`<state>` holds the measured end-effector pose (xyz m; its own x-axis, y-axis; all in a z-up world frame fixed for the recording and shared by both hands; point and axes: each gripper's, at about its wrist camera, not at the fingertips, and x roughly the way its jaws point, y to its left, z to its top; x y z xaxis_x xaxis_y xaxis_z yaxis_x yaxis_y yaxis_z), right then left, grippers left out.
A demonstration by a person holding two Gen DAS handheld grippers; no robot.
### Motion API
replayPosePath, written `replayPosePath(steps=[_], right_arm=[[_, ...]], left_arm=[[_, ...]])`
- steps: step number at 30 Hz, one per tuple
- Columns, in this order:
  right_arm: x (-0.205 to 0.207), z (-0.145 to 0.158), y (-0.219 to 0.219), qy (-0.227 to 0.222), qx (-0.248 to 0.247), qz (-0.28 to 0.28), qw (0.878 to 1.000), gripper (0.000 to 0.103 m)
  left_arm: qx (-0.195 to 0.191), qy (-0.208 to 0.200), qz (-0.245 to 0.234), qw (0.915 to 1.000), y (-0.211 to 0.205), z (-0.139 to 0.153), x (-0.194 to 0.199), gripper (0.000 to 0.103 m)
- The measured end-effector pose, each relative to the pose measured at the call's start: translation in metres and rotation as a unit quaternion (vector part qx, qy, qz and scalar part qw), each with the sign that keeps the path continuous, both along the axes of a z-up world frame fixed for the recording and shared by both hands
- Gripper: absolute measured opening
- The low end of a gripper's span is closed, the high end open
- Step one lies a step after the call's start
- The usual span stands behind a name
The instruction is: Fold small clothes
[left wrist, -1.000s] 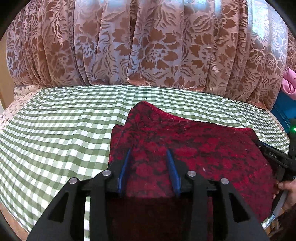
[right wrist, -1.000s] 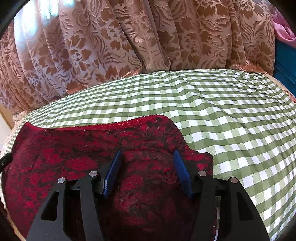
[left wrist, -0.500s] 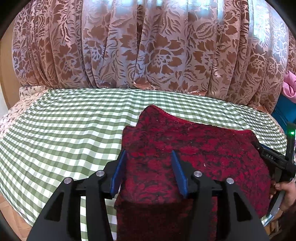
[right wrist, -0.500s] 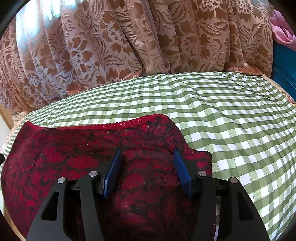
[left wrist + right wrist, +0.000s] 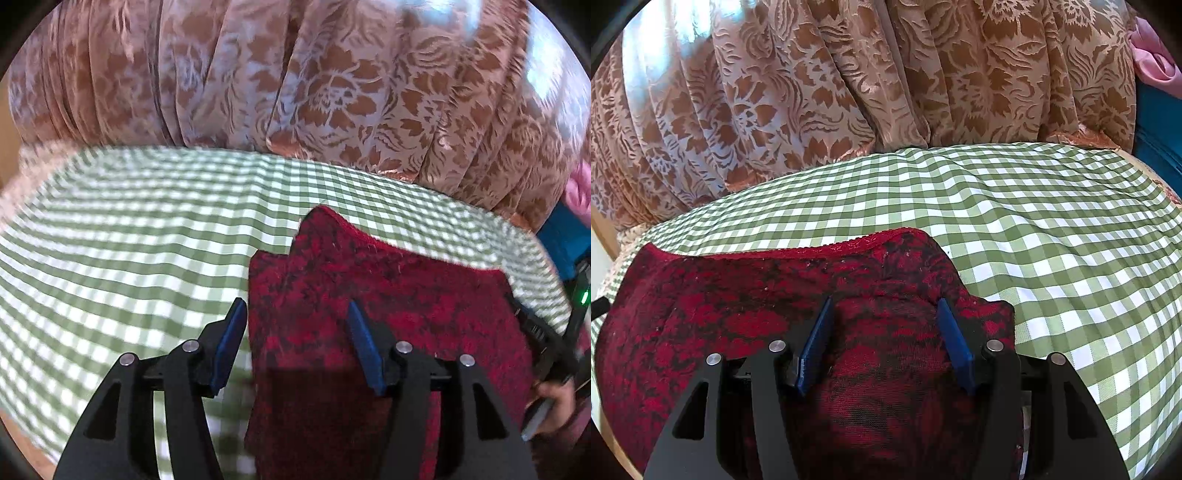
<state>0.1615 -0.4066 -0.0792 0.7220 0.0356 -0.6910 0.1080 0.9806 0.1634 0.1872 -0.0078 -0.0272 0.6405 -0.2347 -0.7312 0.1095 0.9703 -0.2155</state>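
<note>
Only left view shows right claw [image 5: 532, 325], hand [image 5: 554, 402].

left gripper [image 5: 295, 332]: fingers apart | right gripper [image 5: 884, 328]: fingers apart

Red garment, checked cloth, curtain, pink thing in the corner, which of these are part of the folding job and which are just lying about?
Job: red patterned garment; left gripper; right gripper, both open.

Just there: green checked cloth, floral curtain, pink fabric.

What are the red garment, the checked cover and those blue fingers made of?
Red garment: soft knit, probably, with lace-like trim; matte, fuzzy weave.
Checked cover: thin woven cloth, likely cotton; matte, rippled.
Blue fingers: look like smooth plastic or rubber pads; cannot tell which.
</note>
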Motion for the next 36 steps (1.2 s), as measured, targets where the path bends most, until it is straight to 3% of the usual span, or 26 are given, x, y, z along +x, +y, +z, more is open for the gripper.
replayPosePath(steps=[2,5,7,9,12,16,18,20,22,24,28,32,36], right_arm=[[0.0,0.0,0.0,0.0,0.002,0.0,1.0,0.058],[0.001,0.0,0.001,-0.001,0.002,0.0,1.0,0.058],[0.001,0.0,0.0,-0.001,0.003,-0.001,1.0,0.058],[0.001,0.001,0.001,0.0,0.001,-0.001,1.0,0.058],[0.001,0.0,0.0,0.001,0.001,-0.002,1.0,0.058],[0.001,-0.002,0.002,0.0,-0.004,-0.003,1.0,0.058],[0.002,-0.003,0.003,0.002,-0.009,-0.004,1.0,0.058],[0.003,-0.004,0.003,0.002,-0.008,-0.003,1.0,0.058],[0.003,-0.005,0.003,0.002,-0.01,-0.003,1.0,0.058],[0.003,-0.005,0.003,0.002,-0.011,-0.004,1.0,0.058],[0.003,-0.006,0.003,0.001,-0.005,-0.004,1.0,0.058],[0.003,-0.002,0.001,0.005,0.01,0.008,1.0,0.066],[-0.003,0.015,-0.001,0.009,0.056,0.044,0.997,0.091]], left_arm=[[-0.05,0.032,-0.003,0.9982,0.01,-0.001,0.021,0.055],[-0.089,0.051,-0.004,0.9947,0.012,-0.002,0.042,0.051],[-0.091,0.062,-0.01,0.9939,0.006,-0.006,0.052,0.039],[-0.088,0.077,-0.013,0.9931,-0.003,-0.016,0.061,0.02],[-0.029,0.071,0.001,0.997,-0.018,-0.033,0.065,0.016],[-0.019,0.069,0.024,0.9971,-0.016,-0.055,0.071,0.018],[-0.028,0.072,0.032,0.9966,-0.014,-0.056,0.073,0.019],[-0.011,0.062,0.029,0.9976,-0.019,-0.05,0.071,0.02],[-0.004,0.053,0.031,0.9981,-0.019,-0.044,0.066,0.027],[0.009,0.03,0.059,0.9978,-0.016,-0.028,0.056,0.049],[0.018,-0.019,0.068,0.9974,-0.015,0.002,0.018,0.05],[0.048,-0.047,0.044,0.9967,-0.031,0.016,-0.028,0.05],[0.067,-0.062,0.013,0.9958,-0.05,0.019,-0.063,0.052]])
